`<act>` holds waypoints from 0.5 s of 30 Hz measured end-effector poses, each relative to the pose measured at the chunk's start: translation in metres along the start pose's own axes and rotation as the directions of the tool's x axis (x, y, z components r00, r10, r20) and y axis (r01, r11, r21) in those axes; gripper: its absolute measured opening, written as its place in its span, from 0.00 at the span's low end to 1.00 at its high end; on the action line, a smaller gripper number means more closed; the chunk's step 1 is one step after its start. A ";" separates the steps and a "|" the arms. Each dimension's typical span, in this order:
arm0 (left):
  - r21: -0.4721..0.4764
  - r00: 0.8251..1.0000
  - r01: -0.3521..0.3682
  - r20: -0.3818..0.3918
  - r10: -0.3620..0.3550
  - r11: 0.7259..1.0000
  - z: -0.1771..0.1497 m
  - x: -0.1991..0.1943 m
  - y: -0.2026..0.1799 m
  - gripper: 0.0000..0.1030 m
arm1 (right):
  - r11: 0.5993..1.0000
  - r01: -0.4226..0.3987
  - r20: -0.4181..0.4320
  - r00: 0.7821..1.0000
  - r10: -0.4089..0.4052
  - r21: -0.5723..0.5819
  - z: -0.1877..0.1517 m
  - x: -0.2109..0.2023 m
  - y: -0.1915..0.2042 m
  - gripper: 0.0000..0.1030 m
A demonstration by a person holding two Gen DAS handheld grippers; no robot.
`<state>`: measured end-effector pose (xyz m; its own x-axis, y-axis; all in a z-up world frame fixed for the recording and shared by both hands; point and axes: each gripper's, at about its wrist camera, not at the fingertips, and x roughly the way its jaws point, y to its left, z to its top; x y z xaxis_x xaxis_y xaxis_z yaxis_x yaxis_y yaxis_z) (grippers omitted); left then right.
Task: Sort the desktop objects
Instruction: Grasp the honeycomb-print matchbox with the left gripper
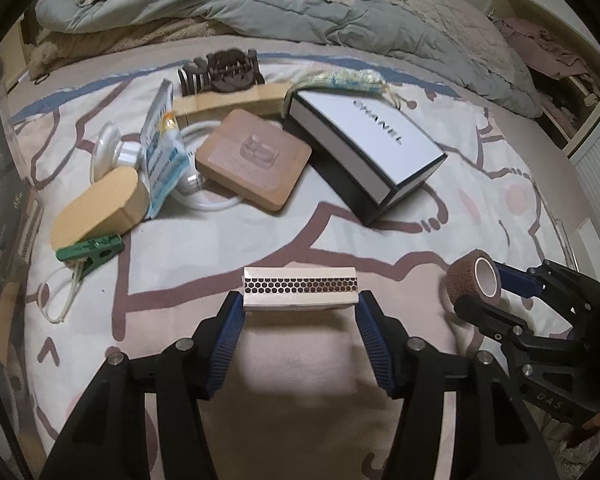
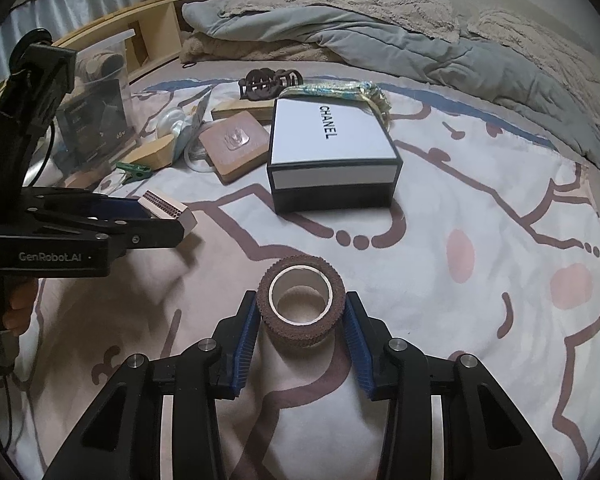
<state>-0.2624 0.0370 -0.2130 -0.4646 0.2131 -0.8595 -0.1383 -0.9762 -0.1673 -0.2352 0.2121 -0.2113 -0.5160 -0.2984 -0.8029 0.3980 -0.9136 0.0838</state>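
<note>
Sorting is in the carrying step, I judge: each claw has one small thing lifted over the bed point(image 2: 480, 208), and the next move calls for bringing each to its own group and setting it down without pushing the pile.

On the bed, the white box point(image 1: 364, 148) lies beside the square wooden board point(image 1: 256, 160), the oval wooden block point(image 1: 100, 212) and the green clip point(image 1: 90, 250), all well apart from both claws.

The left claw point(image 1: 300, 312) is about half open and clenched on the matchbox point(image 1: 300, 290), pads touching its two short ends. The right claw point(image 2: 300, 320) is opened less and grips the brown tape roll point(image 2: 300, 306) by its sides, with the hole facing the camera.
</note>
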 end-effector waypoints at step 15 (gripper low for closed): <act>0.013 0.992 -0.009 0.128 0.007 1.000 0.017 -0.070 -0.008 0.56 | 0.999 0.041 0.120 0.992 -0.039 -0.015 0.028 -0.054 0.008 0.41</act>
<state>-0.2441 0.0301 -0.1433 -0.5738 0.2100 -0.7916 -0.1460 -0.9773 -0.1534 -0.2251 0.2131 -0.1506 -0.6180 -0.2936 -0.7292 0.3880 -0.9207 0.0419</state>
